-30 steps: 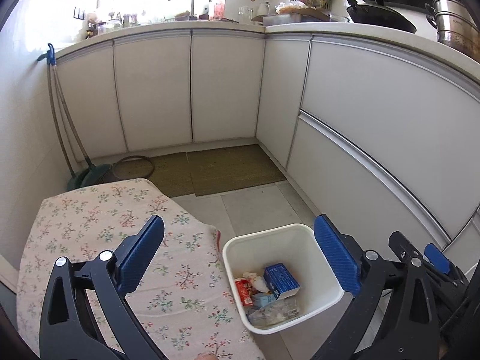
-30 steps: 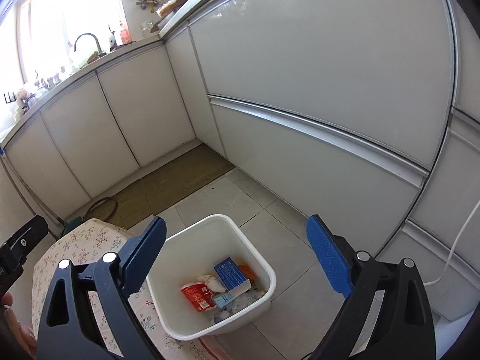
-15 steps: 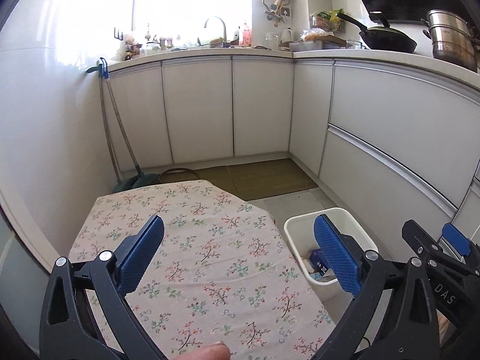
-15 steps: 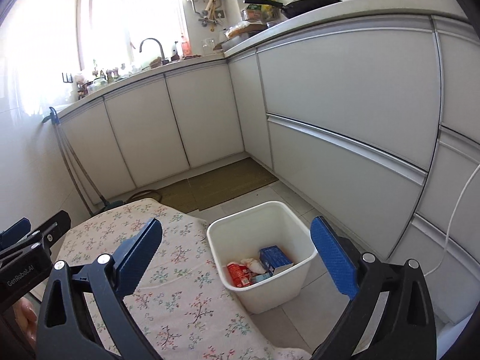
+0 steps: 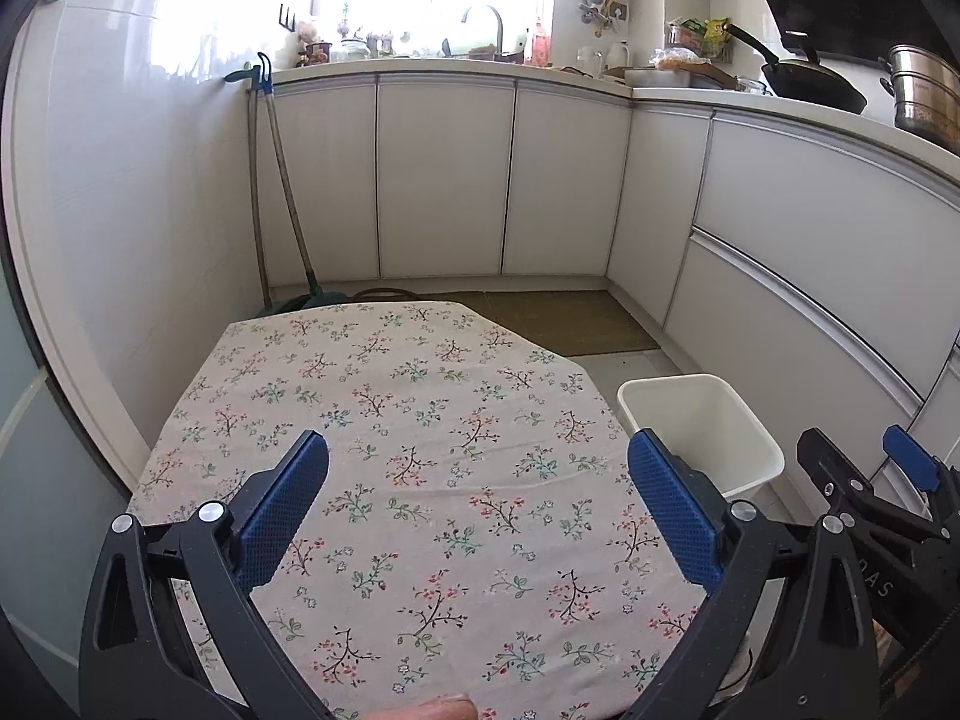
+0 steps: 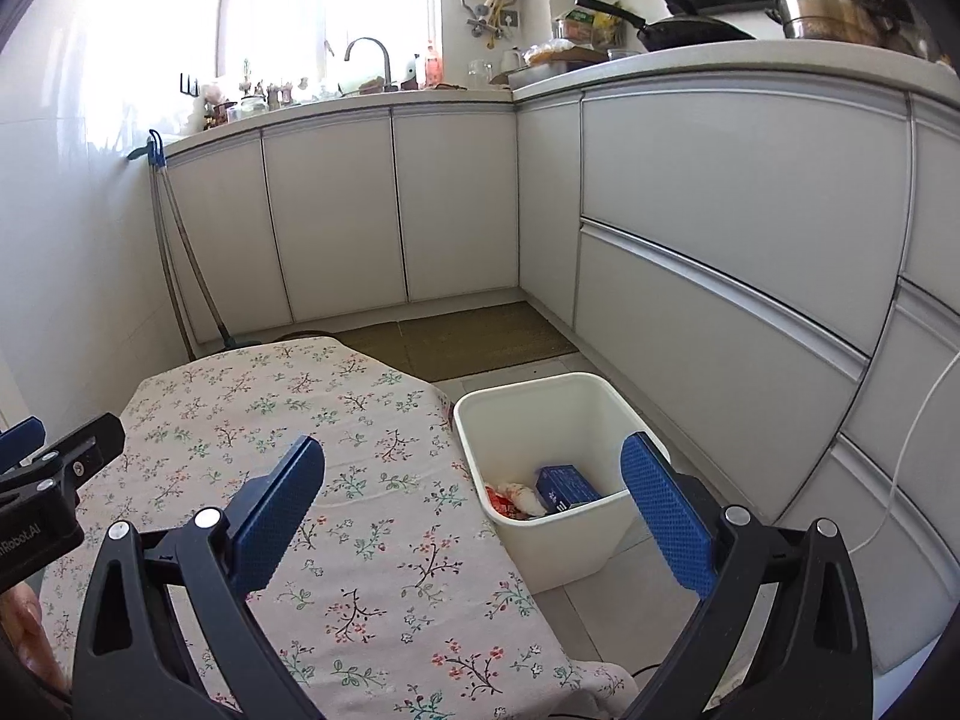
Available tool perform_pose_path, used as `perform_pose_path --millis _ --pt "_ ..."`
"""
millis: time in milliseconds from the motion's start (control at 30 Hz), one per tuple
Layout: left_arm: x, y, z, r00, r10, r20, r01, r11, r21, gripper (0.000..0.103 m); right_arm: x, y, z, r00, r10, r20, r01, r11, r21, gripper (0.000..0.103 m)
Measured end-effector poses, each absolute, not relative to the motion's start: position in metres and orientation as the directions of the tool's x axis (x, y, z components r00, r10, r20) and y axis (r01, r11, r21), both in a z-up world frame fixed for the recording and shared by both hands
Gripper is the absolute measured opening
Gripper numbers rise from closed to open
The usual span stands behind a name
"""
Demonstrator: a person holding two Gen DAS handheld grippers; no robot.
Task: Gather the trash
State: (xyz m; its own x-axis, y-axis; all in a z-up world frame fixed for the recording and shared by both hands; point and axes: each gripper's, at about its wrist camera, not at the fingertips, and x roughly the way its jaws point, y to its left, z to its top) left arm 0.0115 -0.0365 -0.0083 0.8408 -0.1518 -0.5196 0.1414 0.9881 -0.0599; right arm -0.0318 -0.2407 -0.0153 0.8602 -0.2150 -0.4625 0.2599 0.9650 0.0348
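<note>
Now we hold both grippers wide open and empty over the floral tablecloth (image 5: 420, 420), where we see no trash left. The white bin (image 6: 480, 420) stands on the floor just beside the table's right edge, with a blue box (image 6: 564, 483) and wrappers inside. Our right gripper (image 6: 471, 516) is nearer to it than our left gripper (image 5: 477, 507).

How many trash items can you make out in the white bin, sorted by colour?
Blue box: 1
Red wrapper: 1
White crumpled piece: 1
Total: 3 visible in the white bin, seen from the right wrist; its near wall hides the rest of the bottom, so more may lie there.
</note>
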Motion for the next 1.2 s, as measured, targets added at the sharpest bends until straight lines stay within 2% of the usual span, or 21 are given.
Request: perform_pose_path --millis 1200 --pt "0.03 -0.028 -0.027 0.791 -0.142 -0.596 0.109 0.99 -0.091 0.096 -0.017 -0.225 -0.023 0.865 -0.177 -0.47 0.212 0.977 0.023 0.096"
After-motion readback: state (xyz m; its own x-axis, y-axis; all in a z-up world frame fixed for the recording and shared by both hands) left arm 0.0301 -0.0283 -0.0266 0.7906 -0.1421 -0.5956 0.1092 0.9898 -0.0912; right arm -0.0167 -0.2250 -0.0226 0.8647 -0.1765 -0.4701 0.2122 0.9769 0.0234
